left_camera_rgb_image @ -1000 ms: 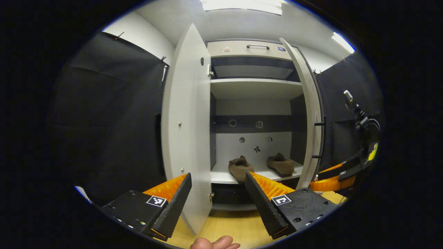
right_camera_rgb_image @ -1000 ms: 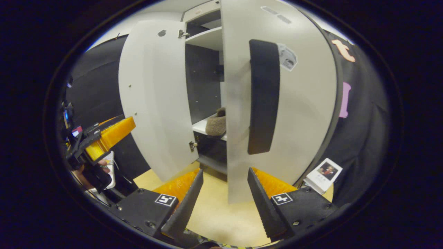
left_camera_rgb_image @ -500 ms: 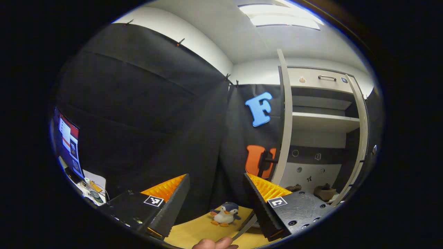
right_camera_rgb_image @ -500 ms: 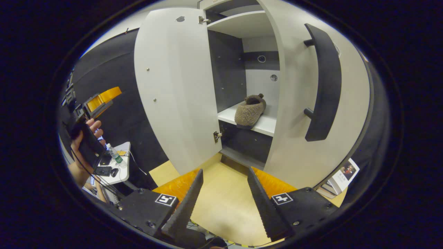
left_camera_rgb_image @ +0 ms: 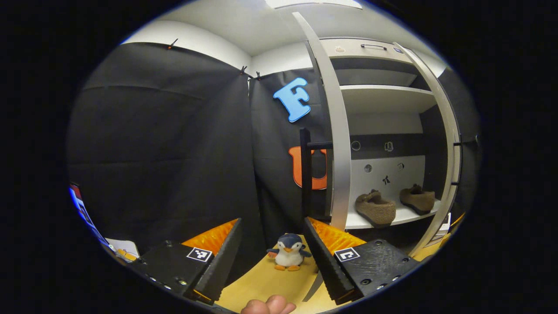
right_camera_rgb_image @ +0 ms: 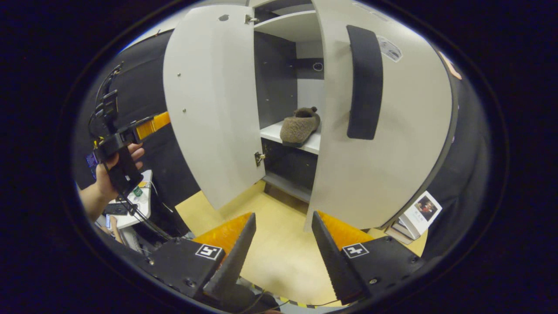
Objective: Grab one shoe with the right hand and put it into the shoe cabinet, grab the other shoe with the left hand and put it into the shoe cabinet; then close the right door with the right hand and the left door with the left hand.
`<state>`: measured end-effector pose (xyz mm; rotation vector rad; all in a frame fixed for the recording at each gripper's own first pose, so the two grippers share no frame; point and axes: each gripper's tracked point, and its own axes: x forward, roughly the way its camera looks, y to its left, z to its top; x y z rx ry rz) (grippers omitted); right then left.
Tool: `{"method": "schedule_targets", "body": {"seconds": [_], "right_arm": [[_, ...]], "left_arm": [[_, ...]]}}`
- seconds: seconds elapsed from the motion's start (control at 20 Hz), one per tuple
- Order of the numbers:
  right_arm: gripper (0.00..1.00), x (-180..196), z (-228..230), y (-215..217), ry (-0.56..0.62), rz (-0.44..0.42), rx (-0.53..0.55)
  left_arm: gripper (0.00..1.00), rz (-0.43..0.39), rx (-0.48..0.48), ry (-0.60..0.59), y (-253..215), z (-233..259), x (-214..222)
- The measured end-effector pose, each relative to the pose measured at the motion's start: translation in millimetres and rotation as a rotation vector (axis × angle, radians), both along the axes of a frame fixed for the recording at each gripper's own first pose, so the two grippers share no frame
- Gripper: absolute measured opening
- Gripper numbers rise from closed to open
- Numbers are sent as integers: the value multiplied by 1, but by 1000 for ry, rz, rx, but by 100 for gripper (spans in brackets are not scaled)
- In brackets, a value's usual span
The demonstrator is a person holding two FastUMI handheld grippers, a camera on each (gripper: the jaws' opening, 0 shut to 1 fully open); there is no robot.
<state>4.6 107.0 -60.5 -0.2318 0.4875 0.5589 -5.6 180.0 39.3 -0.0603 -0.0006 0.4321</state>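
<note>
Both shoes already lie on the cabinet's lower shelf [left_camera_rgb_image: 405, 216]: the nearer shoe [left_camera_rgb_image: 375, 209] to the left and the far shoe [left_camera_rgb_image: 417, 198] beside it, apart. What is left, by my judgement, is the 2 doors, right one first.

The right tool [right_camera_rgb_image: 279, 248] hangs spread and empty, just in front of the right door [right_camera_rgb_image: 392, 144], which stands part open with its outer face and dark handle [right_camera_rgb_image: 365, 83] turned toward the tool. The left tool [left_camera_rgb_image: 270, 250] is also spread and holds nothing; it sits outside the left door [left_camera_rgb_image: 338, 144], seen nearly edge-on, with that door's handle [left_camera_rgb_image: 306, 170] on the outer side. In the right gripper view the left tool [right_camera_rgb_image: 141, 126] is held up in a hand [right_camera_rgb_image: 104, 179], well off to the side of the left door [right_camera_rgb_image: 209, 104].

To do the step well:
1. Press the right door on its outer face near the handle edge, far from the hinge, so that little force is needed.
2. Push along the door's arc, not straight in, and slow near the frame.
3. Check that no shoe sticks out past the shelf's front; the nearer one looks close to the edge.
4. Keep the left tool clear of the opening until the right door is home.

A toy penguin [left_camera_rgb_image: 287, 257] stands on the floor near the left door; it may lie in that door's path.
</note>
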Motion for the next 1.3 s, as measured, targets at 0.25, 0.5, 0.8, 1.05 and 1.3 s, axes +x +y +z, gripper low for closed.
{"method": "schedule_targets", "body": {"seconds": [0.25, 0.5, 0.8, 1.05, 1.3], "right_arm": [[86, 4, 1, -8, 1, -48, 21], [86, 5, -2, -7, 1, -50, 20], [86, 10, 7, -11, -38, -77, 54], [86, 15, 15, -24, -71, -121, 100], [86, 21, 57, -48, -290, -231, 101]], "left_arm": [[86, 16, -6, -11, 0, 1, 1], [88, -64, -3, -28, -23, 6, 11], [90, -215, 40, -40, -62, 11, 28], [92, -370, 55, 127, -123, -27, 48], [94, -530, 81, 143, -189, -35, 46]]}}
